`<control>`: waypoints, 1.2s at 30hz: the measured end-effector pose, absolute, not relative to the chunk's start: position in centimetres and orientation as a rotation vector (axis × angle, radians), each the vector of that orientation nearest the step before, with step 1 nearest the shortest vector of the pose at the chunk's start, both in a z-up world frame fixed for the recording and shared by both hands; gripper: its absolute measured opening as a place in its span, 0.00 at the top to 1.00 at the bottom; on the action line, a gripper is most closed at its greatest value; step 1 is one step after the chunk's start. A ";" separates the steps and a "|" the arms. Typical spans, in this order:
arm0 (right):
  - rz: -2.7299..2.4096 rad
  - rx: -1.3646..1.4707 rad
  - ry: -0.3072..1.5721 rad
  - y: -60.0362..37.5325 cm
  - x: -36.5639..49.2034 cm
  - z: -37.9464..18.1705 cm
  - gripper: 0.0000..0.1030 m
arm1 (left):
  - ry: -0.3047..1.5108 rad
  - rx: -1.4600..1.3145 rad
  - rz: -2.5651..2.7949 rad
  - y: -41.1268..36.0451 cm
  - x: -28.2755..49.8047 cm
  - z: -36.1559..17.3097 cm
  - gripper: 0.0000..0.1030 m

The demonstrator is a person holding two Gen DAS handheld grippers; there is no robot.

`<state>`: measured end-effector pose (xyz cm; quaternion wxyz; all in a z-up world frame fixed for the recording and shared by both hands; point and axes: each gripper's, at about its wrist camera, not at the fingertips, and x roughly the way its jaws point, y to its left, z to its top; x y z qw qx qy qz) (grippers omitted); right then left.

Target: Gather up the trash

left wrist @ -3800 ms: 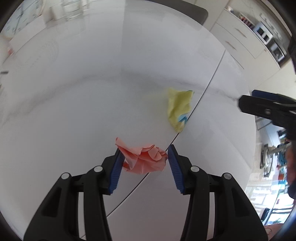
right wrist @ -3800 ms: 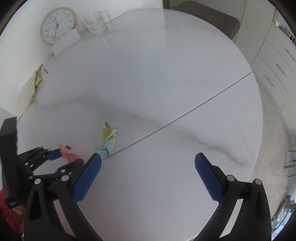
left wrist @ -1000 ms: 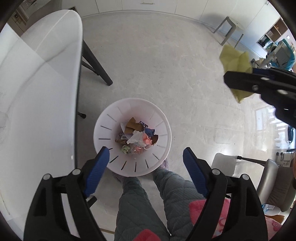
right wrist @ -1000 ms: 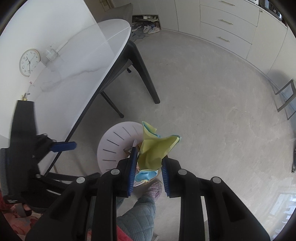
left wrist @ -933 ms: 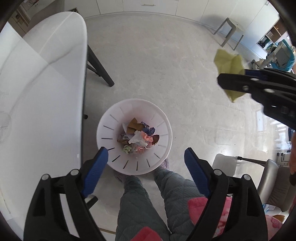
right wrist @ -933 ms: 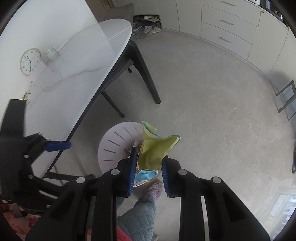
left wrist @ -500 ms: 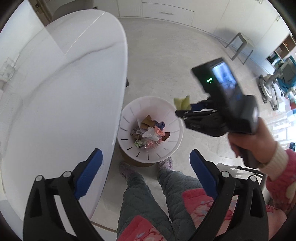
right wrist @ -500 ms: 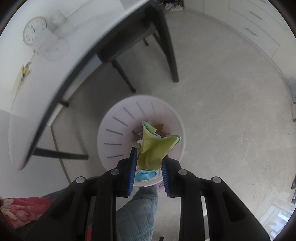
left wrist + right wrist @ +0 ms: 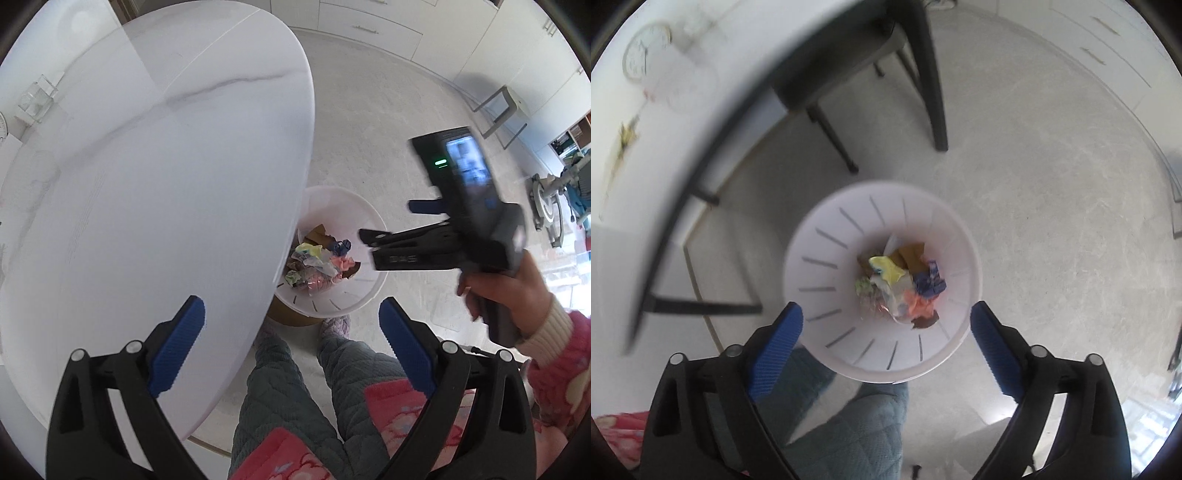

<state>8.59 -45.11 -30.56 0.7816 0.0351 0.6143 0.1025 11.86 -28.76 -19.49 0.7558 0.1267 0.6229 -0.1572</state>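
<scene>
Right gripper [image 9: 886, 330] is hanging over the white bin [image 9: 827, 236] with its fingers spread wide and nothing between them. The yellow wrapper [image 9: 886, 271] sits in the bin on top of the other scraps. Left gripper [image 9: 291, 332] is spread wide and empty too, partly over the edge of the white table [image 9: 147, 184], bin on the floor beside it

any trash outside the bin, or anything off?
Nothing stands out. The yellow wad lies in the bin on the other scraps, and the floor around it shows no strays. Right gripper is open above the bin; left gripper is open too. Right view is motion-blurred.
</scene>
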 end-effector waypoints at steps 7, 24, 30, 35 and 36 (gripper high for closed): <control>0.218 0.034 1.139 -44.9 7.1 -18.2 0.03 | 1.302 0.212 -0.331 -27.2 12.8 -16.8 0.12; 0.409 -0.161 1.073 -33.0 8.9 -12.4 0.03 | 1.210 0.022 -0.091 -15.3 13.4 -12.4 0.08; 0.431 -0.194 1.100 -30.9 9.7 -12.6 0.03 | 1.234 -0.032 -0.050 -12.7 13.8 -13.1 0.08; 0.424 -0.207 1.084 -29.9 10.5 -11.6 0.03 | 1.207 -0.041 -0.043 -11.8 14.3 -12.5 0.08; 0.419 -0.210 1.078 -29.7 10.6 -11.2 0.03 | 1.196 -0.044 -0.040 -11.5 14.6 -12.2 0.08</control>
